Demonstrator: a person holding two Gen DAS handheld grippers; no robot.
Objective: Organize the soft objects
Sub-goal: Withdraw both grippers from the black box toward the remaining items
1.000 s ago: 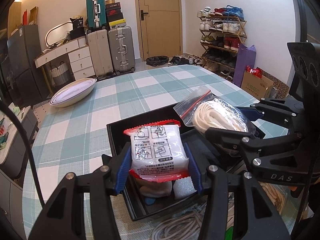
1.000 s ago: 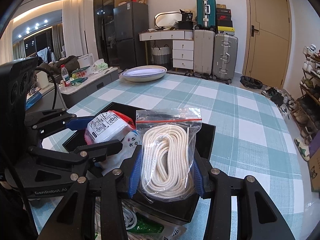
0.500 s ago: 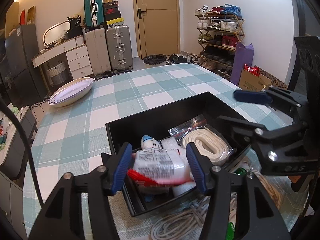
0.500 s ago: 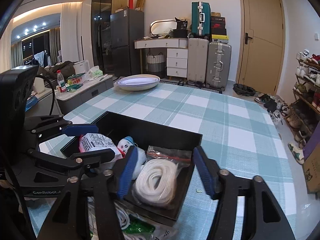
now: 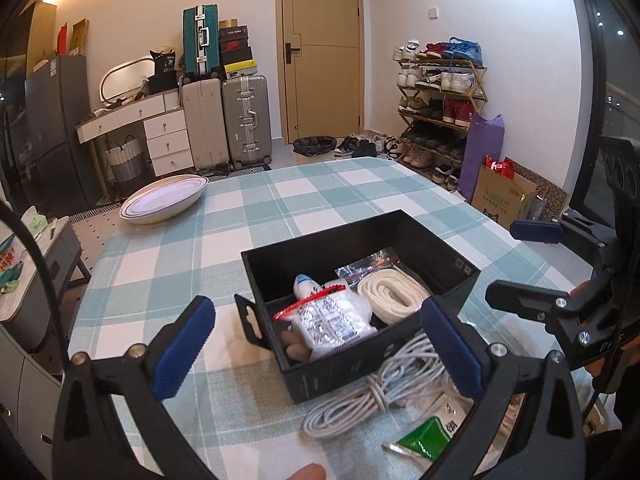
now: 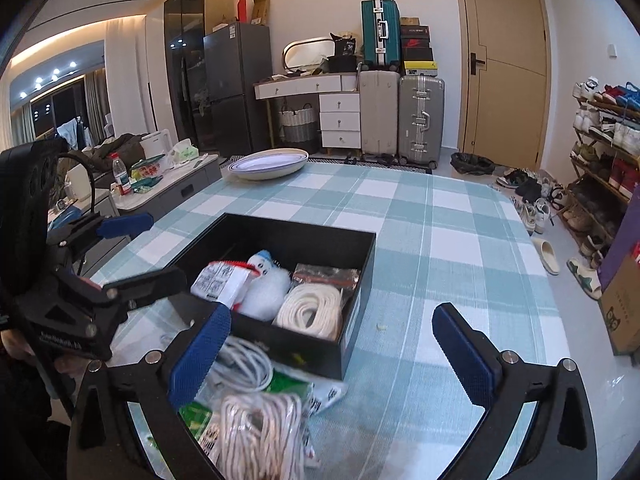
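A black box (image 5: 436, 236) (image 6: 356, 332) sits on the checked tablecloth. Inside lie a white packet with red edges (image 5: 334, 322) (image 6: 218, 278), a small snowman plush (image 5: 306, 286) (image 6: 266, 276) and a bagged coil of white rope (image 5: 394, 294) (image 6: 312, 310). My left gripper (image 5: 316, 346) hangs just before the box's near wall, jaws opening wide, nothing between them. My right gripper (image 6: 334, 346) hovers at the box's near right corner, jaws also opening wide and empty. Loose white cable (image 5: 372, 394) (image 6: 244, 360), a green-printed packet (image 5: 424, 438) and another rope bundle (image 6: 260, 432) lie in front of the box.
A stack of white oval plates (image 5: 164, 200) (image 6: 270, 164) rests at the table's far edge. Suitcases (image 5: 222, 120), a dresser and a shoe rack (image 5: 440, 112) stand against the walls beyond. A fingertip (image 5: 306, 472) shows at the bottom of the left wrist view.
Both grippers let go: the packet and the bagged rope dropped from the jaws into the box. Both grippers then opened wide and drew back toward me, rising slightly.
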